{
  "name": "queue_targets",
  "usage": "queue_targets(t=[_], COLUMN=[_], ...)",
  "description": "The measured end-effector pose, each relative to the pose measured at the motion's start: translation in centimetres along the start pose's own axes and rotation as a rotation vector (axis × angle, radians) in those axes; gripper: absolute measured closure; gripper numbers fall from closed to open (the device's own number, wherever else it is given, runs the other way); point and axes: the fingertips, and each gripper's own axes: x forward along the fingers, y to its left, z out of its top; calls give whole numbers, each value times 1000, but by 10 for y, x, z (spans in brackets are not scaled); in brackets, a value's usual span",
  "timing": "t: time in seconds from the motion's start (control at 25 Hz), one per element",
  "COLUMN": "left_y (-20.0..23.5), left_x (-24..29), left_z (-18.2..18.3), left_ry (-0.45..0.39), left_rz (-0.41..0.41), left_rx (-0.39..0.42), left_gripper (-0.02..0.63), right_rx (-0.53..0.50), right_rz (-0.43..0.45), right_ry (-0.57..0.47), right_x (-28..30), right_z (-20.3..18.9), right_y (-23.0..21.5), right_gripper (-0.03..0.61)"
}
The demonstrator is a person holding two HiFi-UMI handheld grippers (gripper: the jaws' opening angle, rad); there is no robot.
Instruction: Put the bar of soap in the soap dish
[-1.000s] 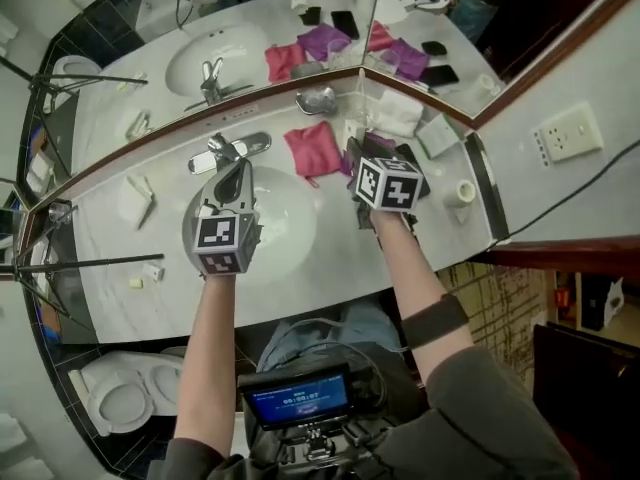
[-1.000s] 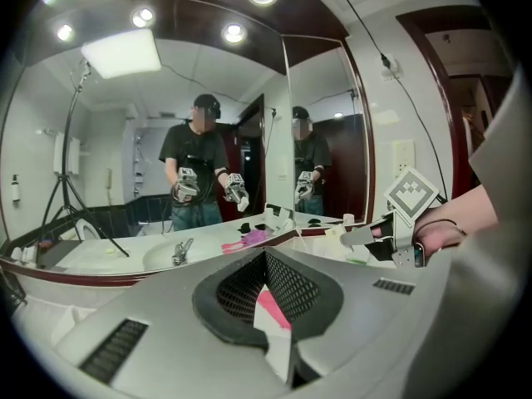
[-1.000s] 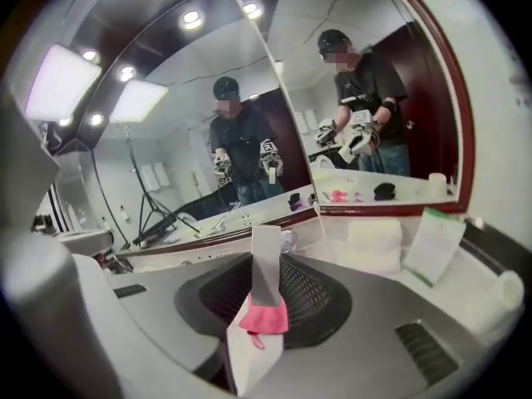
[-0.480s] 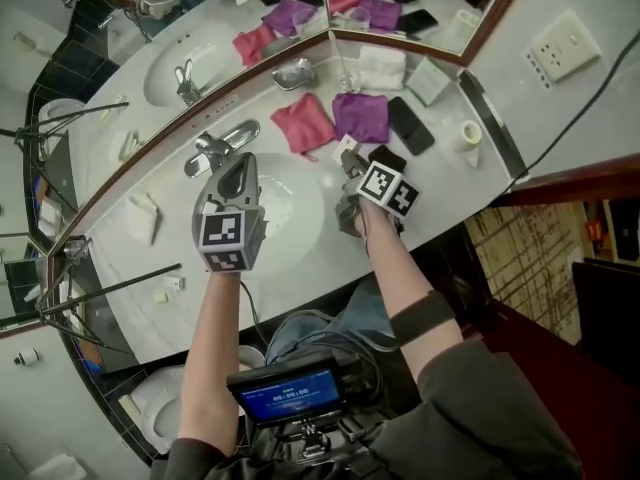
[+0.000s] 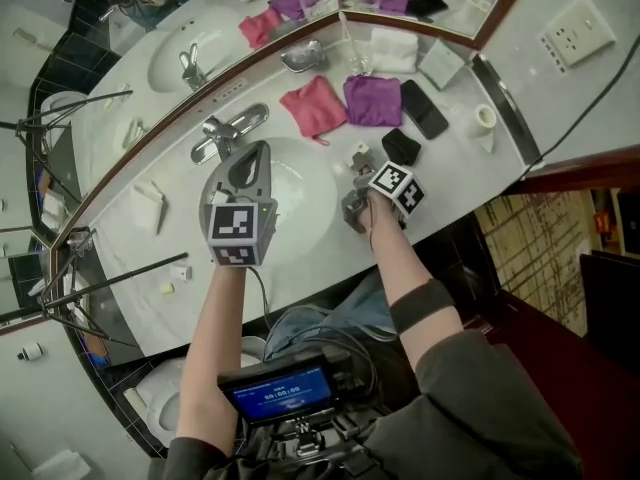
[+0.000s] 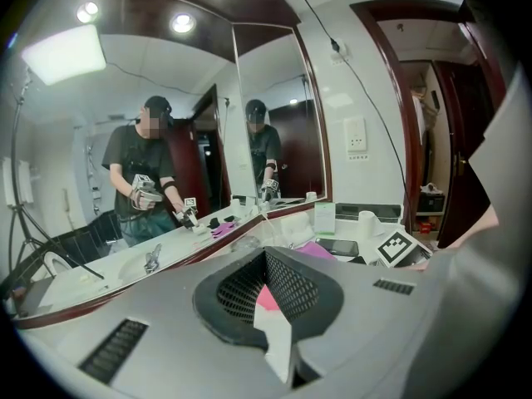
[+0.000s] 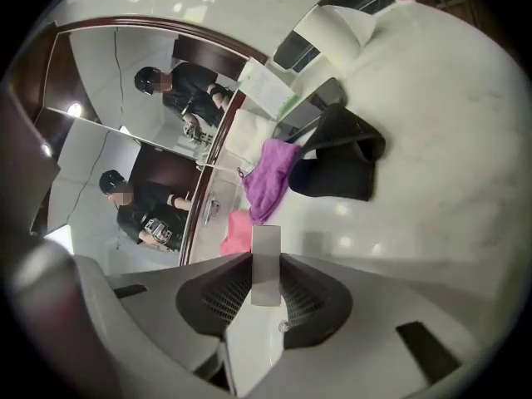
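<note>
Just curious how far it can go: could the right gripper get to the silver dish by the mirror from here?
Probably yes. The right gripper, holding the soap, points toward the dish; only a flat pink cloth lies between, easily passed over.

Pale soap bar [image 7: 266, 264]; pink cloth [image 5: 315, 105]; purple cloth [image 5: 372, 99].

A pink cloth [image 5: 315, 105] lies beside a purple cloth [image 5: 372, 100].
</note>
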Motion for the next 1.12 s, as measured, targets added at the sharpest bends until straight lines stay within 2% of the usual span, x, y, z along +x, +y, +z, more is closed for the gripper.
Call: queue_targets(t=[0.12, 0.24, 0.32, 0.44, 0.64, 0.84, 0.96, 1.12], left_y=[3, 5, 5, 3, -3, -8, -10, -10], left_x=[-4, -7, -8, -8, -7, -8, -11, -19], left_z=[-3, -7, -8, -7, 1, 8, 13, 24], left_ry=[1, 6, 8, 7, -7, -23, -38, -68], left_rz=[7, 12, 14, 13, 7, 2, 3, 19], left_rx=[-1, -7, -9, -10, -10, -14, -24, -62], left_gripper=[611, 611, 611, 611, 611, 611, 611, 611], right_rx=[40, 84, 100, 103, 98, 72, 33, -57], right_rz=[-7, -61, -99, -120, -123, -84, -28, 27], right_ry=[5, 28, 42, 47, 50, 52, 51, 29], right_x=[4, 5, 3, -2, -12, -22, -31, -48], right_z=[-6, -13, -15, -13, -10, -4, 2, 23], right_y=[-6, -18, -25, -30, -33, -25, -7, 22], right_gripper=[455, 446, 407, 397, 393, 396, 409, 514])
